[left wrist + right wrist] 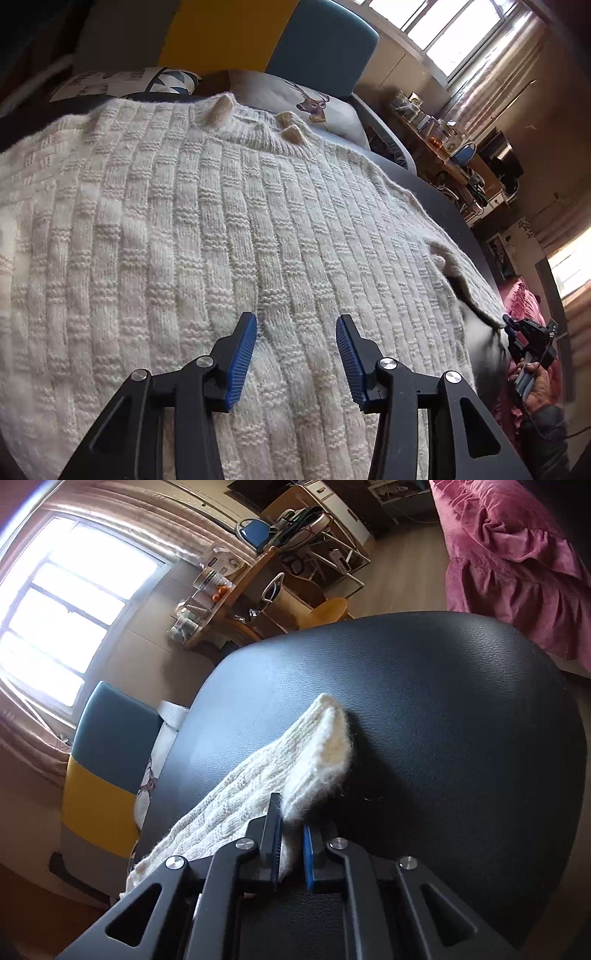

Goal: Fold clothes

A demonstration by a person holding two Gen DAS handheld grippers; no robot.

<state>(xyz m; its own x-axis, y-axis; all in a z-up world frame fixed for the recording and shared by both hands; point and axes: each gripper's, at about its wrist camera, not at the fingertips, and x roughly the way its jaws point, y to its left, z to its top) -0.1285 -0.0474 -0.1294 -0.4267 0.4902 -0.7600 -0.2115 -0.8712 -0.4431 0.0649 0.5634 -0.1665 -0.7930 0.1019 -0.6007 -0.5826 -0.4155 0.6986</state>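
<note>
Status: fold barely started, imo. Cream knit sweater (207,229) lies spread flat, front up, across the black leather seat (443,709), collar at the far end by the deer pillow (314,107). Body has no folds yet. One sleeve (314,753) sticks out to the side over bare leather, cuff end free and slightly puffed. Left to do, judging from this: bring the sleeves in, then fold the body over. Other sleeve not visible, can't say how it lies.

Right gripper (291,834): clenched on the sleeve just short of the cuff, knit pinched between the blue pads. It points down at a slant toward the seat. From the left cam it shows at the sweater's right edge, w/ a hand (535,384) wrapped round its grip.

Left gripper (295,354): released, jaws about half apart, nothing between them. It's angled steeply down over the lower middle of the sweater body, tips close to the knit; contact can't be confirmed.

Looks like the right side is set for the sleeve fold, w/ the left poised over the body.
</note>
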